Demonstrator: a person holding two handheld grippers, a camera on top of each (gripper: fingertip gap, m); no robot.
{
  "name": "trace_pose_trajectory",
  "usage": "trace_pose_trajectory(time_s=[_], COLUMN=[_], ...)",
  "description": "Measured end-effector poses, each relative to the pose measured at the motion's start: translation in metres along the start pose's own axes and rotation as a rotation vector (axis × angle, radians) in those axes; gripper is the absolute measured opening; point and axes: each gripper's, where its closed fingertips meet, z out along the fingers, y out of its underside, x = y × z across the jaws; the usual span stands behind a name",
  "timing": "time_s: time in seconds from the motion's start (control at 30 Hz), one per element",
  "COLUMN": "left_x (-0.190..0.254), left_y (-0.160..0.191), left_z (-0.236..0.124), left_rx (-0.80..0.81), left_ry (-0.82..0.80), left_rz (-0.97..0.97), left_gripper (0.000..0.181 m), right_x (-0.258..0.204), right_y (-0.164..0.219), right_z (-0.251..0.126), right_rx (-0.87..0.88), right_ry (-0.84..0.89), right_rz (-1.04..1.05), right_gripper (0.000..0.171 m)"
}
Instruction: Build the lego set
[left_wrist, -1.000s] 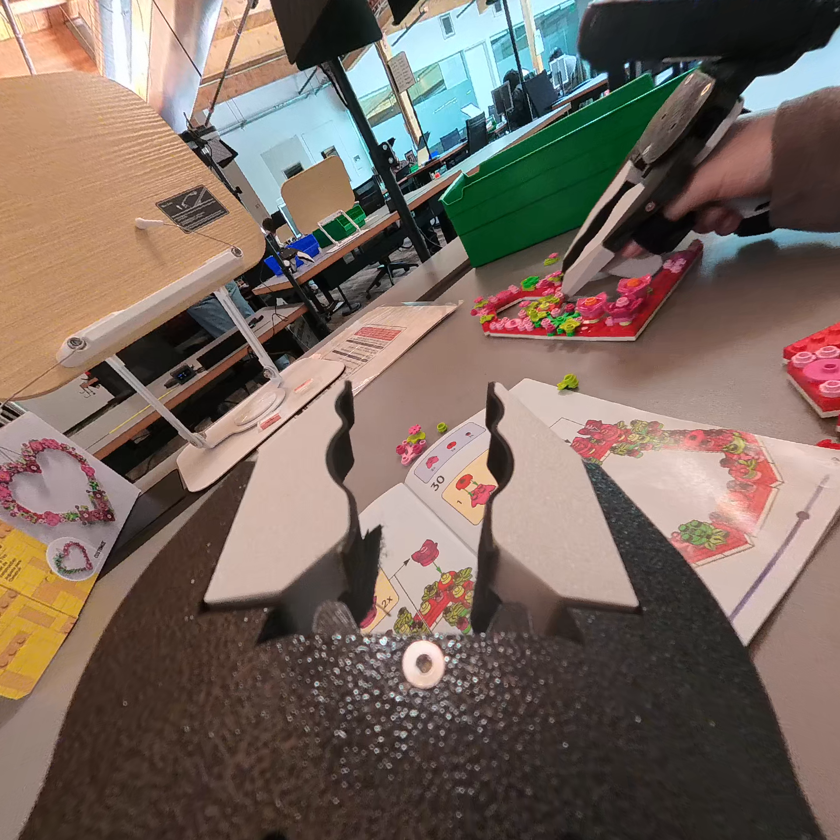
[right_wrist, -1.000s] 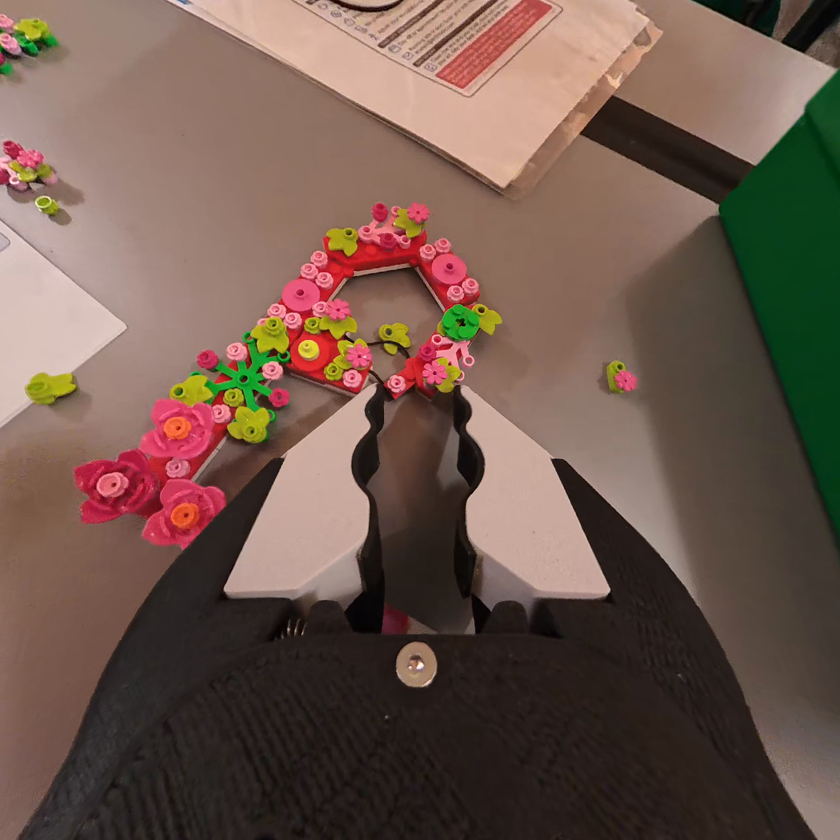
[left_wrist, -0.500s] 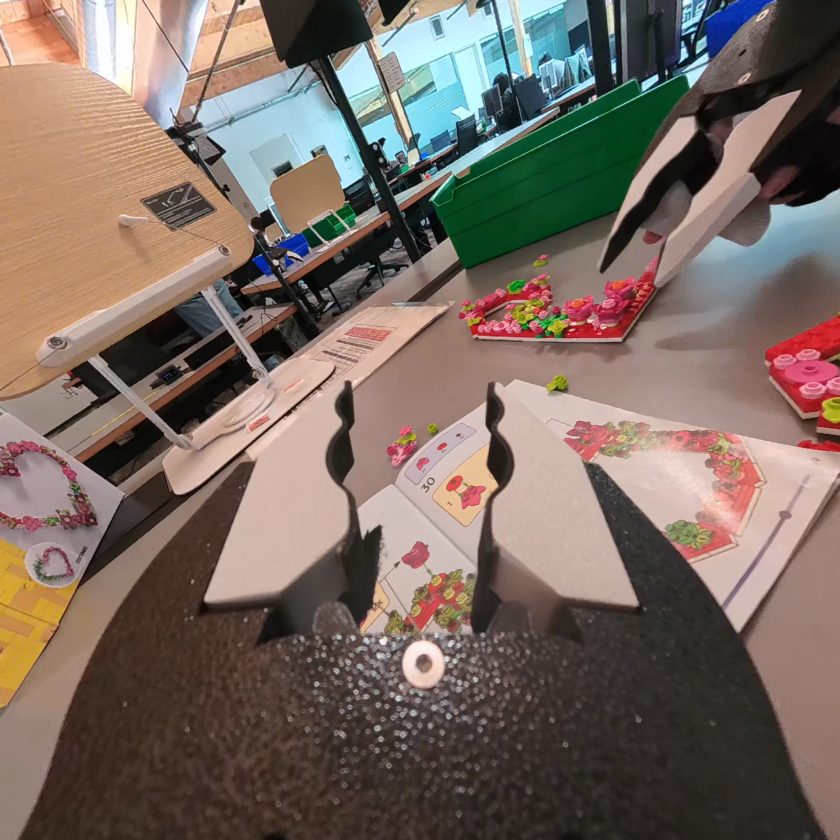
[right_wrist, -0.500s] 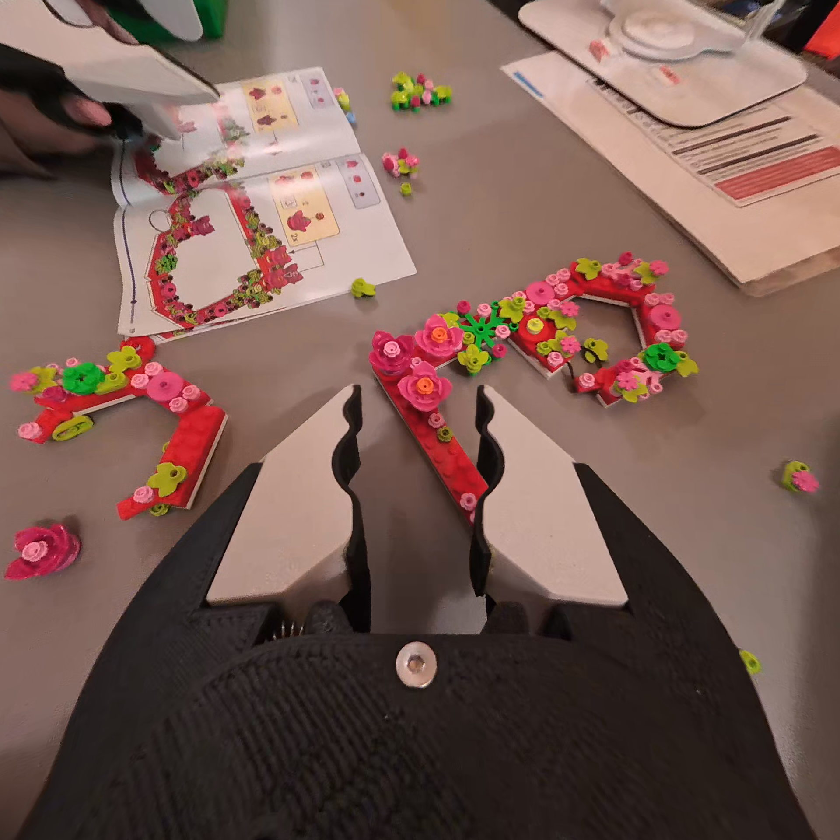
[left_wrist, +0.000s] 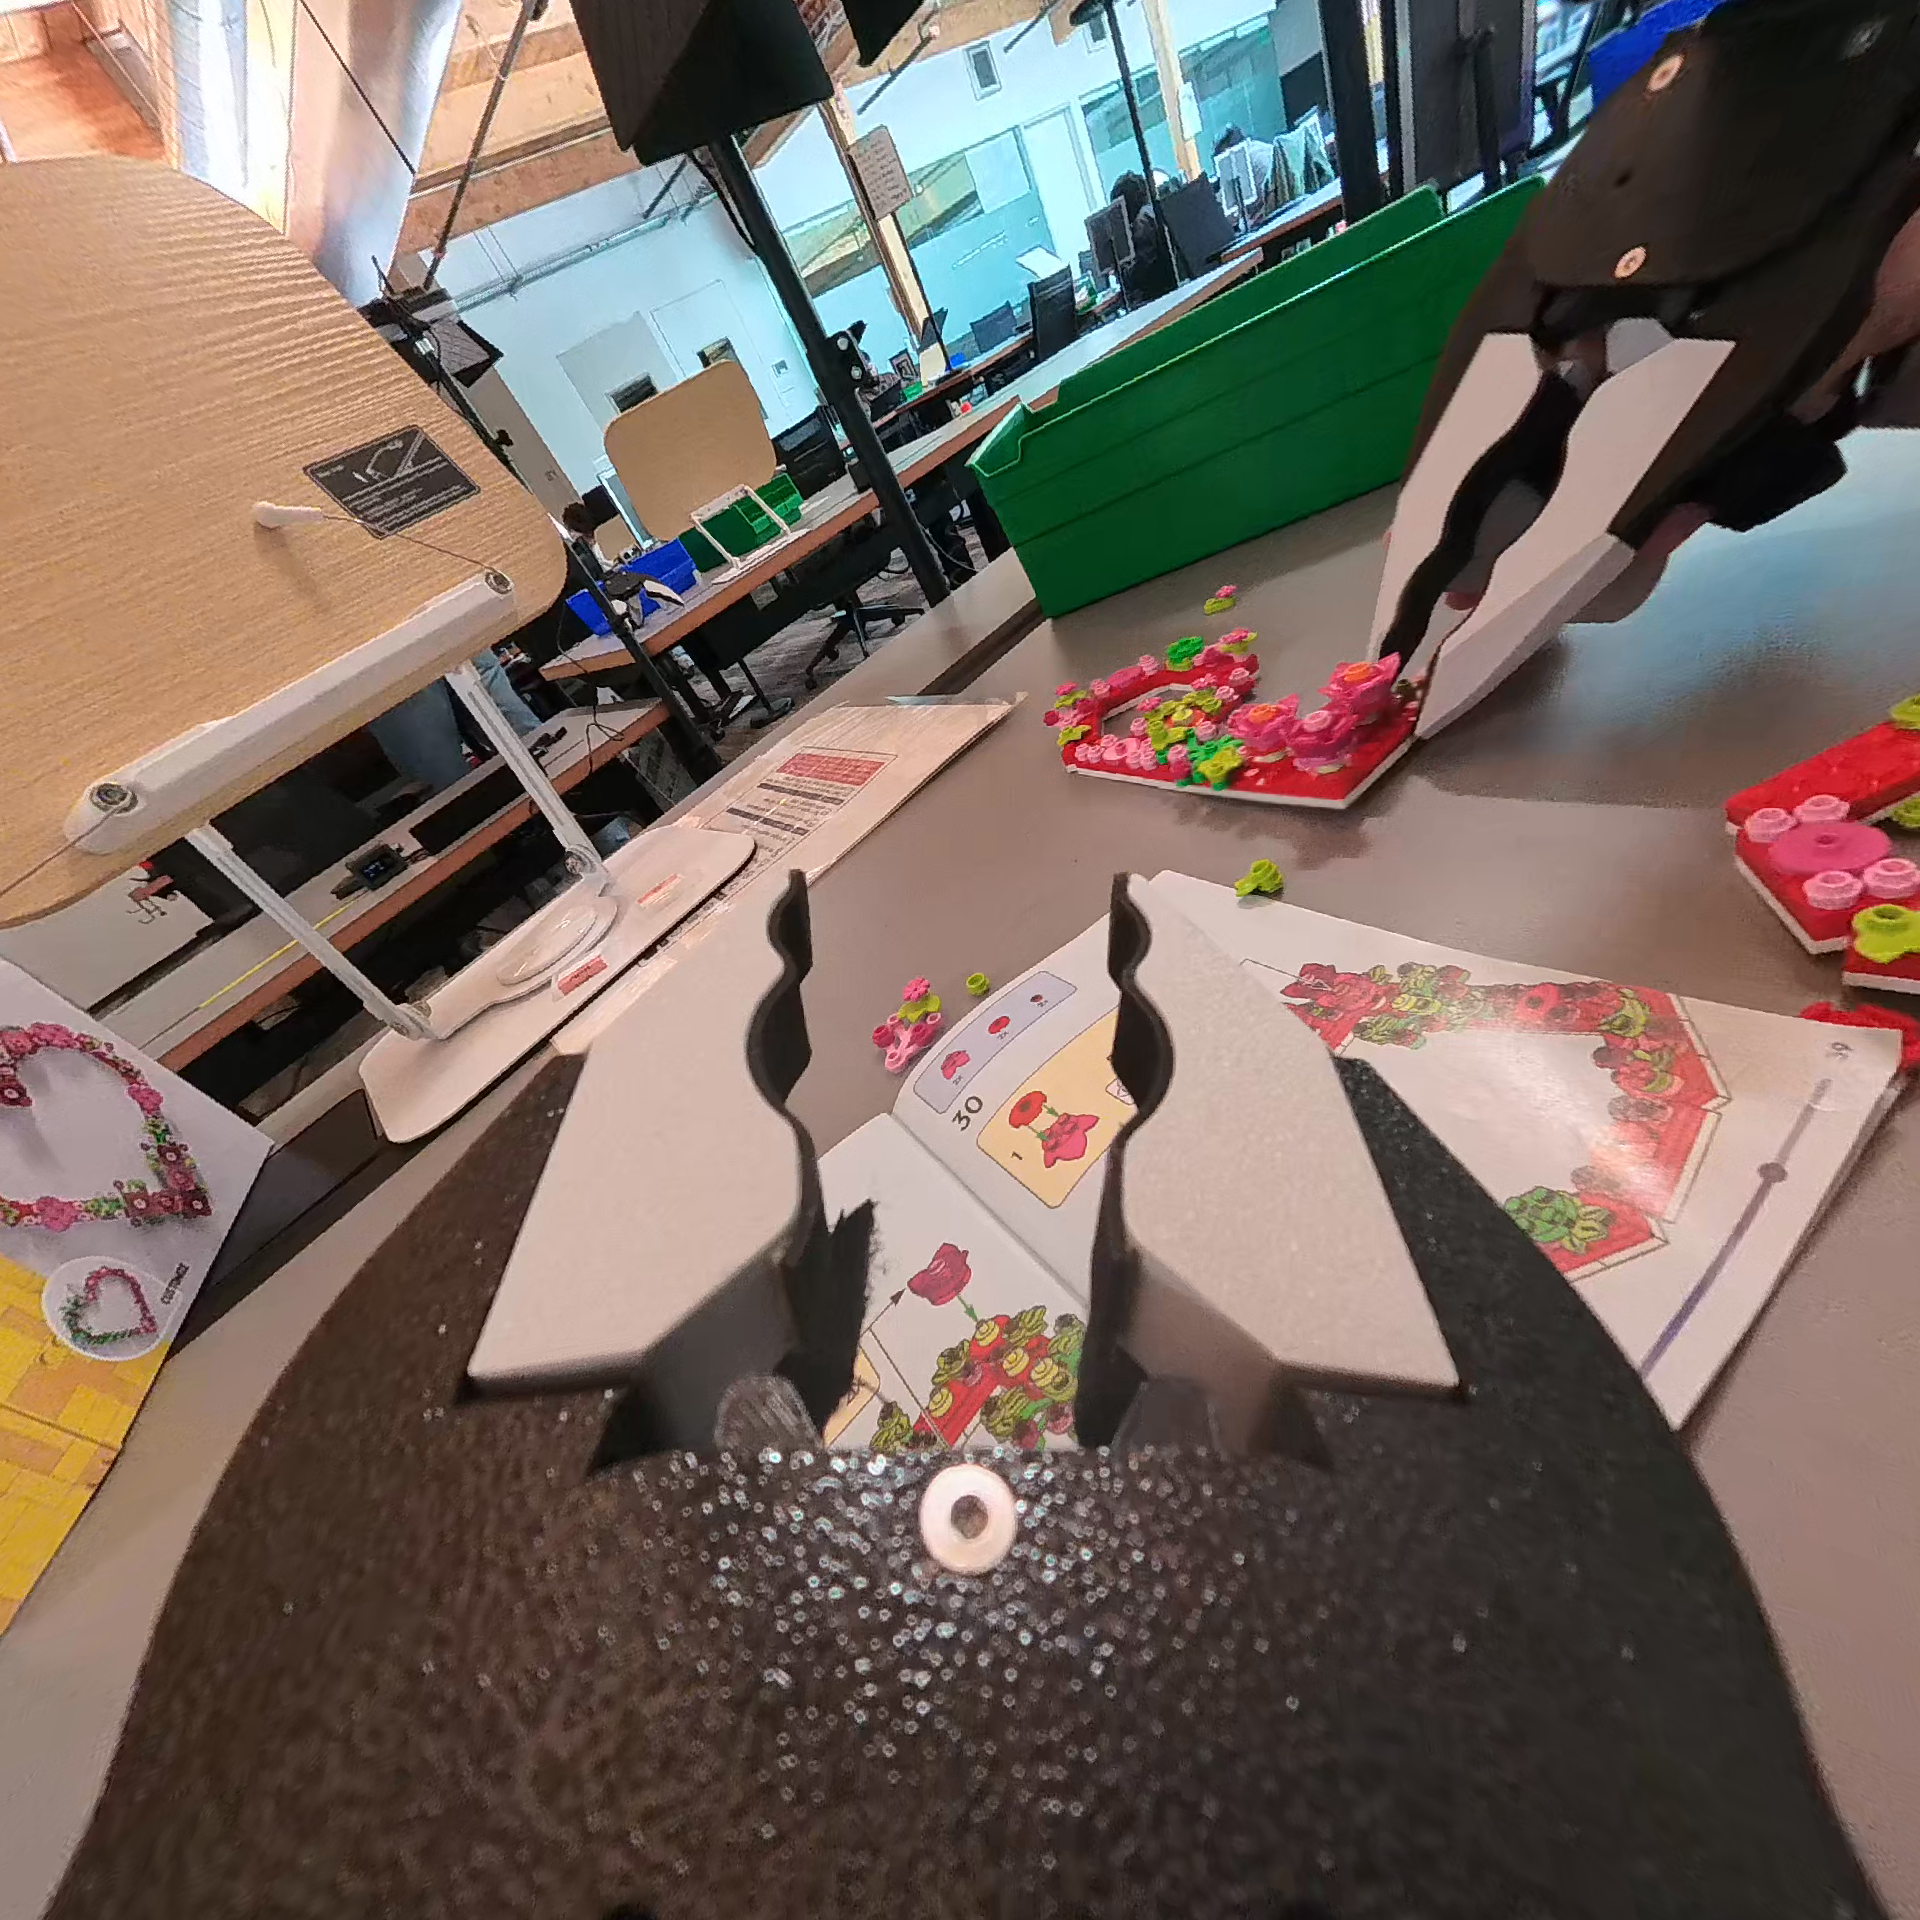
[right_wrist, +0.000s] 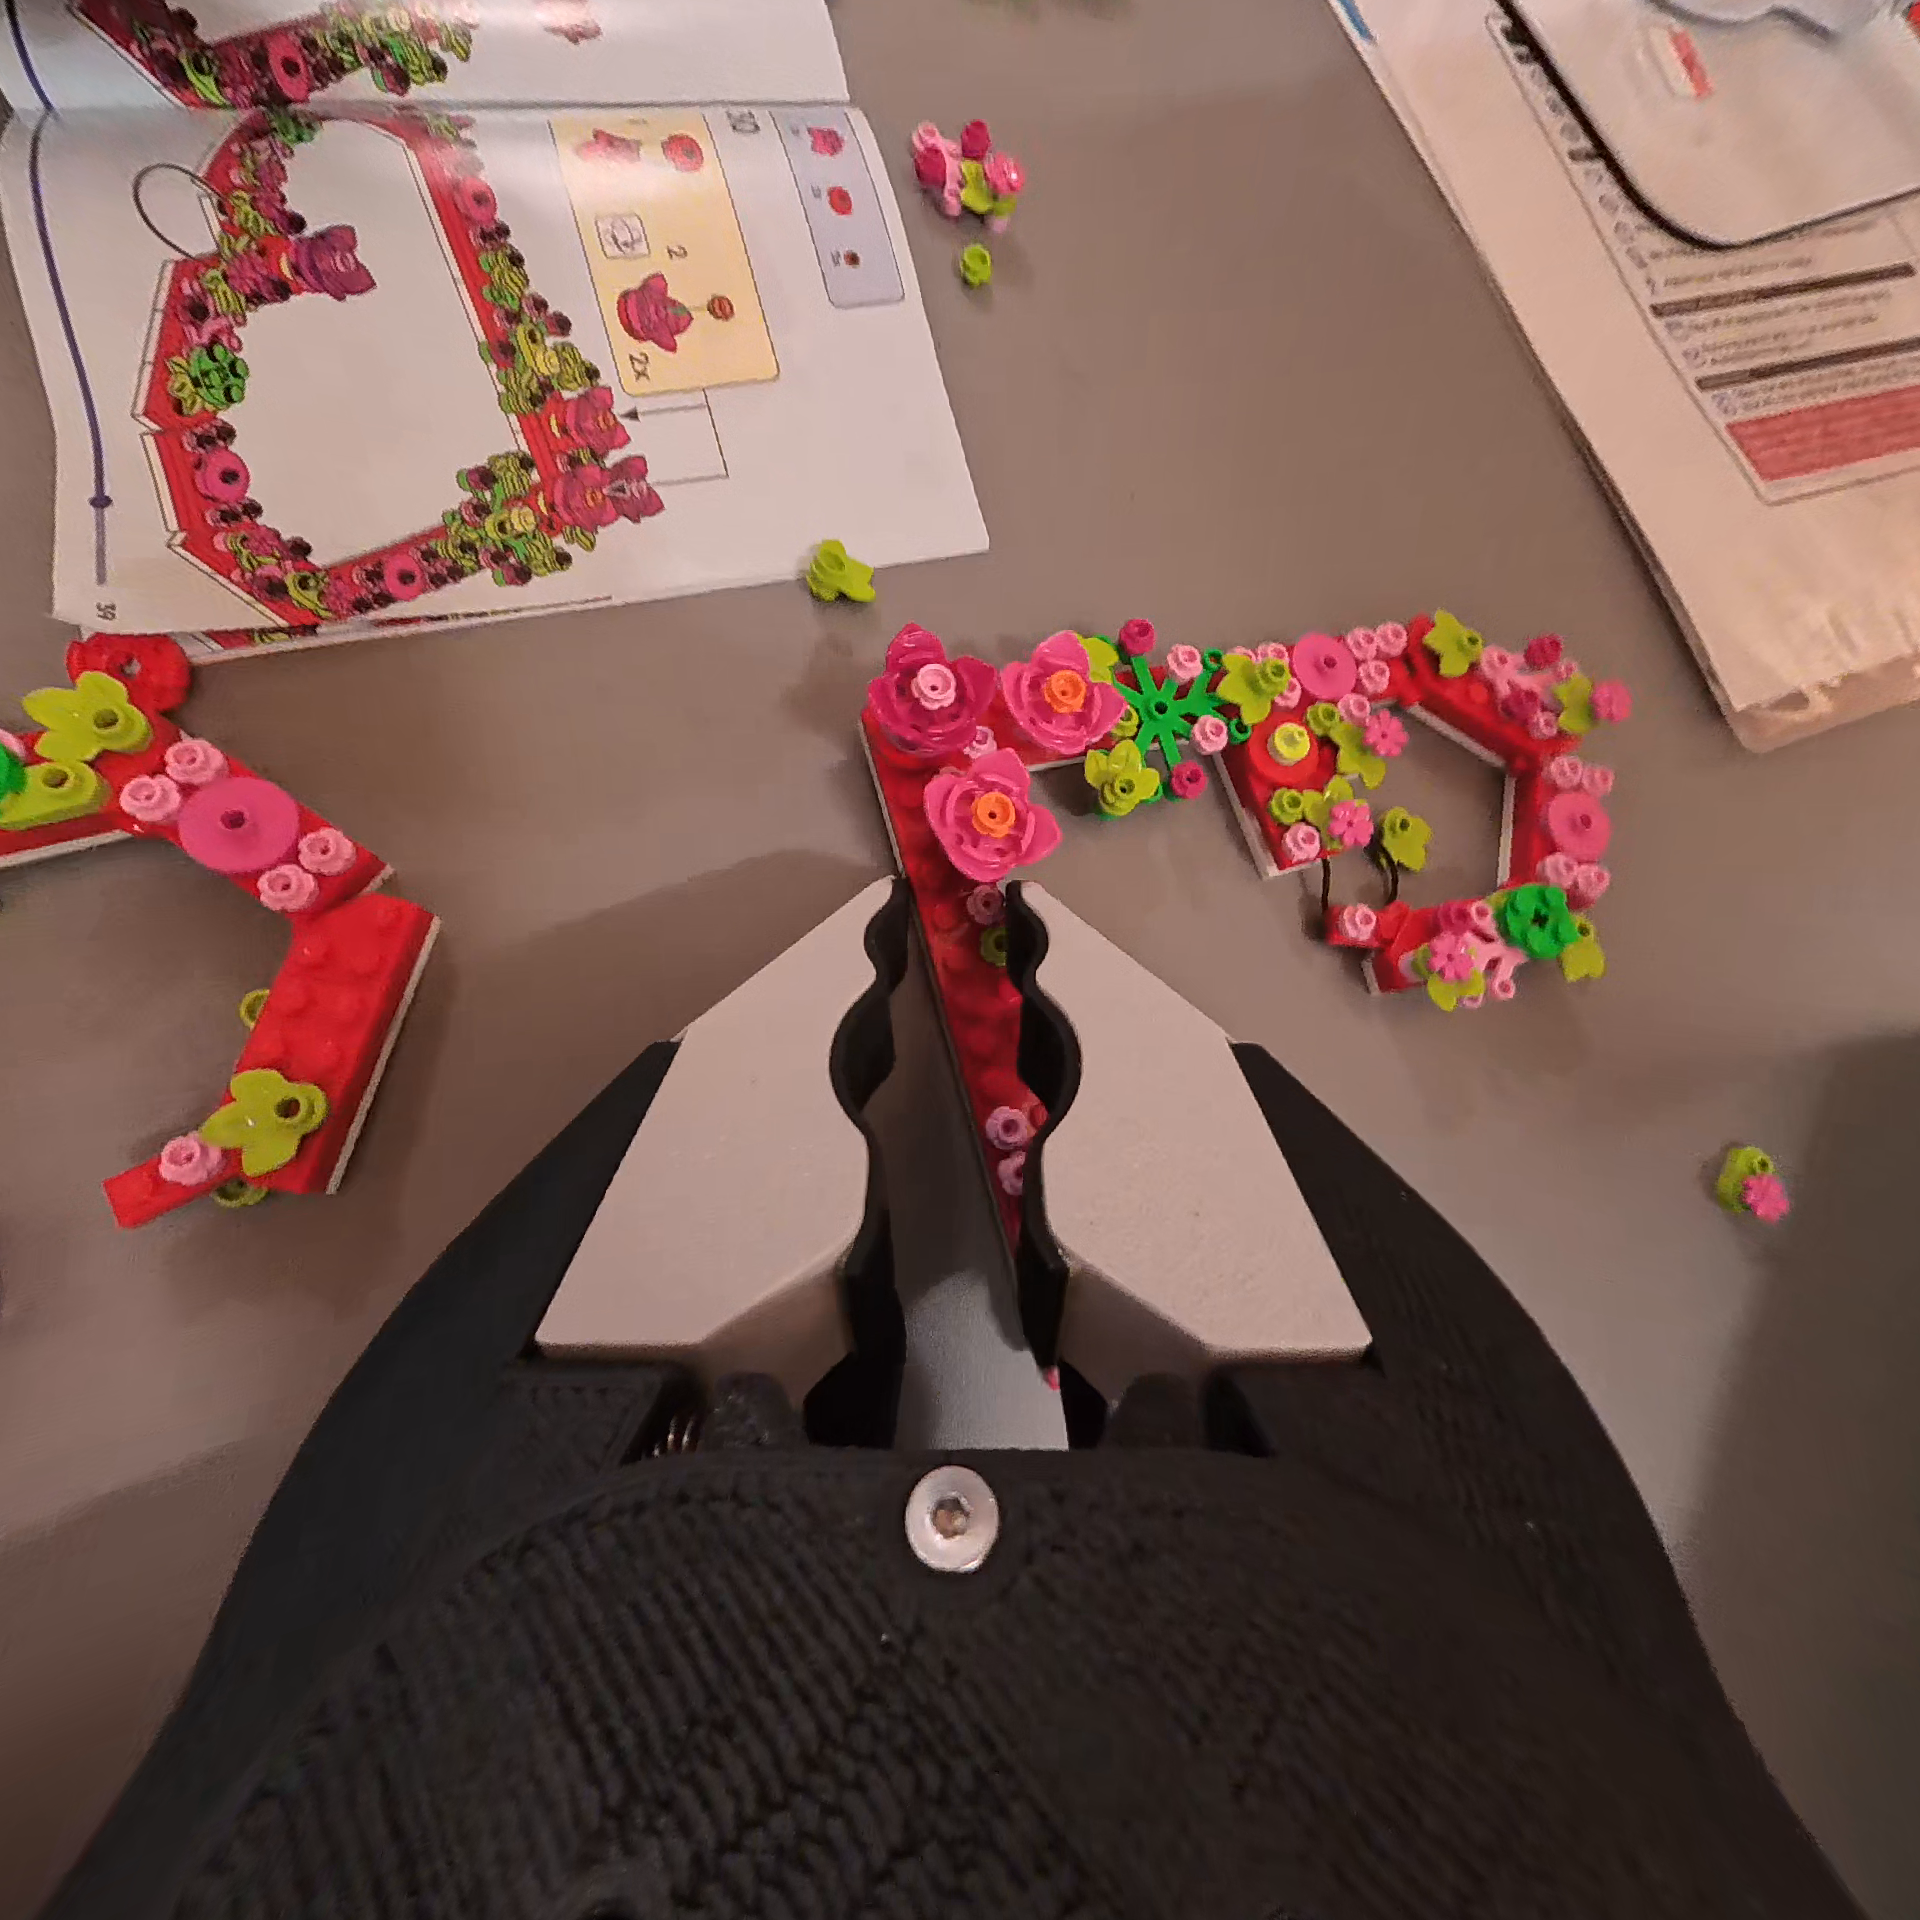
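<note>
- We see the right tongs (right_wrist: 954, 904) closed narrow on the straight red arm of the flowered heart piece (right_wrist: 1226, 790), their inner pads touching both of its long sides.
- That heart piece lies flat on the grey tabletop (right_wrist: 1247, 416), its three big pink roses just past the tong tips and its hexagon-shaped loop spreading to the right.
- In the left wrist view the same right tongs (left_wrist: 1418, 675) come down steeply from the upper right onto the piece (left_wrist: 1226, 727), near the green bins (left_wrist: 1226, 457) by the far edge.
- Our left tongs (left_wrist: 956, 914) stand wide and hold nothing, hovering over the open booklet (left_wrist: 1558, 1091), which lies near the tabletop's near edge.
- A second red piece (right_wrist: 270, 914) with lime leaves and pink studs lies apart, left of the right tongs and below the booklet (right_wrist: 468, 343).
- Loose bits are scattered about: a lime leaf (right_wrist: 840, 574) just beside the booklet's corner, a small pink cluster (right_wrist: 966, 171) above it, and a lime-and-pink bit (right_wrist: 1751, 1179) alone at the right.
- A printed paper bag (right_wrist: 1714, 343) lies toward the left edge, partly under a white lamp base (left_wrist: 551, 935).
</note>
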Motion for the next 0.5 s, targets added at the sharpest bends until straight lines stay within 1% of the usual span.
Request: trace_pose_trajectory(time_s=[0.17, 0.37, 0.5], left_x=[0.001, 0.004, 0.005], left_y=[0.000, 0.001, 0.002], left_z=[0.000, 0.001, 0.002], left_rx=[0.000, -0.006, -0.007], left_ry=[0.006, 0.016, 0.020], left_rz=[0.001, 0.005, 0.007], left_gripper=[0.055, 0.055, 0.054], right_x=[0.000, 0.018, 0.025], right_y=[-0.015, -0.031, -0.032], right_z=[0.008, 0.015, 0.020], right_rx=[0.032, 0.091, 0.091], right_ry=[0.028, 0.160, 0.214], right_rz=[-0.005, 0.036, 0.048], right_gripper=[0.015, 0.015, 0.014])
